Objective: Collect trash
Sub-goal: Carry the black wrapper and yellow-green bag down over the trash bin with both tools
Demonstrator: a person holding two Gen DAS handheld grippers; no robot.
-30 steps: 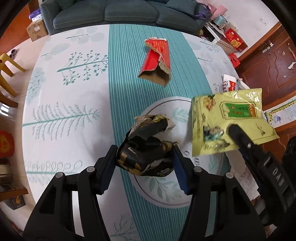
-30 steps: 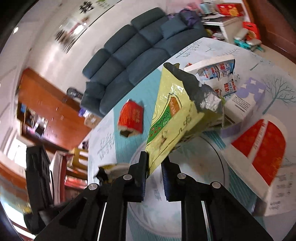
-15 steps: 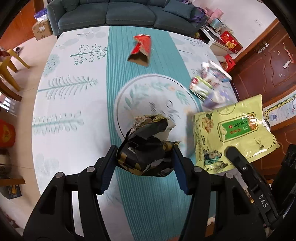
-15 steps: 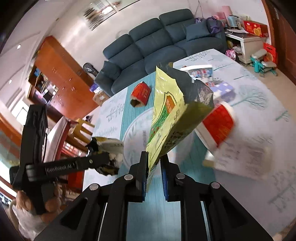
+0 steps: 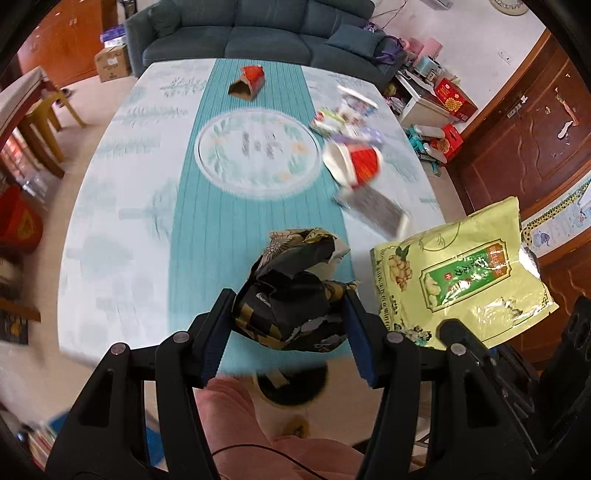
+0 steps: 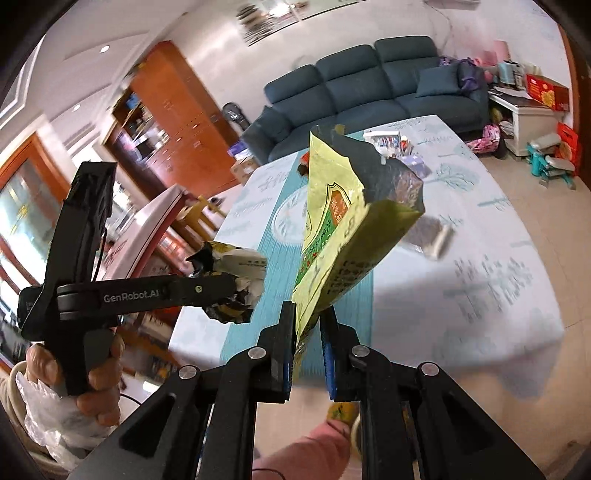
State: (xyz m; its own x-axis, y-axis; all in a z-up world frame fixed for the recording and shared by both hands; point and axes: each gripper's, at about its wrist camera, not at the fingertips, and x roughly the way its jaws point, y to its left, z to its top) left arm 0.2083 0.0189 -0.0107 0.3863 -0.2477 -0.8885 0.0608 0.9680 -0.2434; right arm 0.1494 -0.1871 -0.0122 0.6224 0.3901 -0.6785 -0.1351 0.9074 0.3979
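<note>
My left hand-held gripper (image 5: 290, 325) clamps a crumpled, springy black-and-gold wrapper (image 5: 291, 295) mid-bulk; my right hand-held gripper (image 6: 308, 350) pinches a light, slippery yellow-green foil pouch (image 6: 343, 236) at its bottom edge.

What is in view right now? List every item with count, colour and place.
crumpled wrapper: 1, black and gold, clamped in left gripper
snack bag: 1, yellow-green, pinched in right gripper
red carton: 1, red and brown, far end of table
red-and-white packet: 1, table's right side
table: 1, white and teal cloth
sofa: 1, dark blue, beyond table
left gripper: 1, black, jaws around wrapper
right gripper: 1, black, jaws nearly together
</note>
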